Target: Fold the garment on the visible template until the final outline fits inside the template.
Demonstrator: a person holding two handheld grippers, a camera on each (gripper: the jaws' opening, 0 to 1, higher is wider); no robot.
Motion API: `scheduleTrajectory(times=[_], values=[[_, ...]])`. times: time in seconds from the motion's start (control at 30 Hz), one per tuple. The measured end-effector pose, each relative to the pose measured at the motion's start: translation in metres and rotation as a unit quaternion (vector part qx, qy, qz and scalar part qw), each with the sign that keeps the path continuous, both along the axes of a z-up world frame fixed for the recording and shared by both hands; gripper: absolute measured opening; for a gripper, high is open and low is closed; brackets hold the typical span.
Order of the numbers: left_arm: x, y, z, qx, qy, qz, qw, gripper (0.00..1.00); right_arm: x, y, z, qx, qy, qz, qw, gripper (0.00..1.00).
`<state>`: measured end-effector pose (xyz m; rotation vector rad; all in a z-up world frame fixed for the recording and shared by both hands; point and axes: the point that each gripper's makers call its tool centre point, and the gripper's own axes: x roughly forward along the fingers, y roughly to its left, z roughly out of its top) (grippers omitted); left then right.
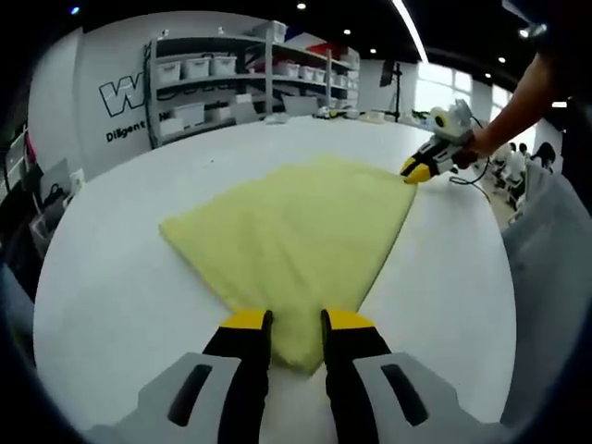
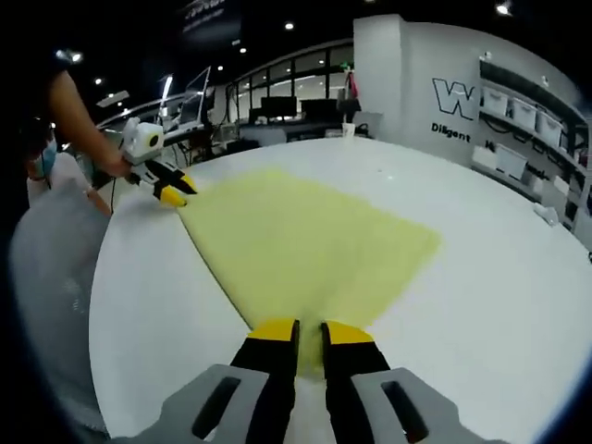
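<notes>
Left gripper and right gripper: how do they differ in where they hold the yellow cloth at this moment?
The left gripper pinches one corner of the pale yellow cloth; the right gripper pinches the opposite end of the same straight edge. In the left gripper view the cloth fans out to the left of that edge, in the right gripper view to the right. Shared: both have yellow-tipped black jaws closed on cloth lying flat on the white table.

Left gripper (image 1: 296,324): yellow-tipped jaws nearly closed, narrow gap, pinching cloth edge between tips. Seen from the right gripper view (image 2: 176,191), it is held low at the far corner, jaws together, by a hand (image 2: 116,165).

Right gripper (image 2: 298,333): jaws close-set, pinching likewise. Forearm (image 1: 518,92) extended, reaching down.
</notes>
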<state>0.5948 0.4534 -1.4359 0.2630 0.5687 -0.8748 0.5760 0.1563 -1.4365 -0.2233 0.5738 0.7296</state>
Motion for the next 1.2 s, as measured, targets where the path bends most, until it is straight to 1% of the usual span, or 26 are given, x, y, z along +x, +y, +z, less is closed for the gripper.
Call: scheduleTrajectory(times=[0.07, 0.13, 0.17, 0.2, 0.23, 0.27, 0.33, 0.37, 0.5, 0.57, 0.6, 0.63, 0.7, 0.73, 0.77, 0.8, 0.87, 0.9, 1.03, 1.1, 1.2], values=[[0.001, 0.002, 0.001, 0.002, 0.003, 0.002, 1.0, 0.19, 0.0, -0.001, 0.001, -0.005, -0.001, 0.002, 1.0, 0.03], [0.002, 0.003, 0.005, -0.001, 0.006, 0.007, 1.0, 0.18, 0.003, 0.0, 0.008, -0.013, -0.017, 0.006, 0.9998, 0.05], [0.003, 0.003, 0.007, -0.003, 0.004, 0.008, 1.0, 0.17, 0.005, 0.0, 0.012, -0.012, -0.025, 0.004, 0.9996, 0.06], [0.003, 0.002, 0.009, -0.003, -0.001, 0.008, 1.0, 0.17, 0.007, 0.001, 0.016, -0.005, -0.028, -0.001, 0.9996, 0.08], [0.004, 0.002, 0.012, 0.0, -0.011, 0.007, 0.9999, 0.17, 0.008, 0.002, 0.018, 0.001, -0.028, -0.003, 0.9996, 0.09], [0.004, 0.0, 0.014, -0.001, -0.015, 0.004, 0.9999, 0.16, 0.008, 0.005, 0.019, 0.007, -0.028, -0.003, 0.9996, 0.09], [-0.001, -0.006, 0.016, -0.007, -0.016, -0.001, 0.9998, 0.17, 0.006, 0.012, 0.016, 0.008, -0.023, 0.005, 0.9997, 0.09], [-0.004, -0.011, 0.017, -0.01, -0.019, -0.011, 0.9997, 0.17, 0.005, 0.015, 0.014, 0.005, -0.022, 0.01, 0.9997, 0.09], [-0.015, -0.02, 0.015, -0.009, -0.018, -0.031, 0.9993, 0.14, -0.004, 0.024, 0.002, -0.002, -0.008, 0.025, 0.9997, 0.07], [-0.017, -0.014, 0.006, 0.015, -0.013, -0.03, 0.9993, 0.11, -0.005, 0.021, -0.002, -0.009, -0.007, 0.024, 0.9997, 0.08], [-0.016, -0.011, 0.003, 0.022, -0.018, -0.028, 0.9992, 0.08, -0.005, 0.019, -0.002, -0.012, -0.01, 0.021, 0.9997, 0.08], [-0.016, -0.009, 0.002, 0.021, -0.017, -0.026, 0.9993, 0.05, -0.004, 0.015, -0.001, -0.012, -0.013, 0.015, 0.9997, 0.08], [-0.016, -0.002, -0.002, 0.018, 0.001, -0.007, 0.9998, 0.03, -0.003, 0.01, 0.0, -0.01, -0.012, 0.005, 0.9999, 0.08], [-0.017, 0.001, -0.003, 0.011, 0.012, 0.004, 0.9999, 0.03, -0.004, 0.007, 0.0, -0.01, -0.01, 0.0, 0.9999, 0.09], [-0.017, 0.002, -0.001, 0.006, 0.006, 0.002, 1.0, 0.04, -0.004, 0.005, -0.001, -0.012, -0.01, -0.002, 0.9999, 0.1], [-0.017, 0.003, -0.001, 0.009, 0.002, 0.001, 1.0, 0.04, -0.007, -0.001, -0.003, -0.012, -0.005, -0.007, 0.9999, 0.12], [-0.017, 0.002, -0.001, 0.008, 0.003, 0.002, 1.0, 0.04, -0.01, -0.005, -0.006, -0.007, 0.005, -0.017, 0.9998, 0.14], [-0.017, 0.001, -0.001, 0.01, 0.002, 0.001, 0.9999, 0.04, -0.011, -0.007, -0.006, -0.008, 0.003, -0.017, 0.9998, 0.13], [-0.016, 0.0, 0.0, 0.017, 0.001, -0.003, 0.9998, 0.04, -0.012, -0.007, -0.002, -0.002, 0.007, -0.021, 0.9998, 0.14], [-0.016, 0.001, 0.001, 0.019, 0.001, -0.003, 0.9998, 0.05, -0.011, -0.006, 0.003, 0.002, -0.001, -0.021, 0.9998, 0.14], [-0.016, 0.001, 0.003, 0.02, -0.001, 0.003, 0.9998, 0.07, -0.011, -0.004, 0.005, 0.006, -0.004, -0.025, 0.9997, 0.14]])
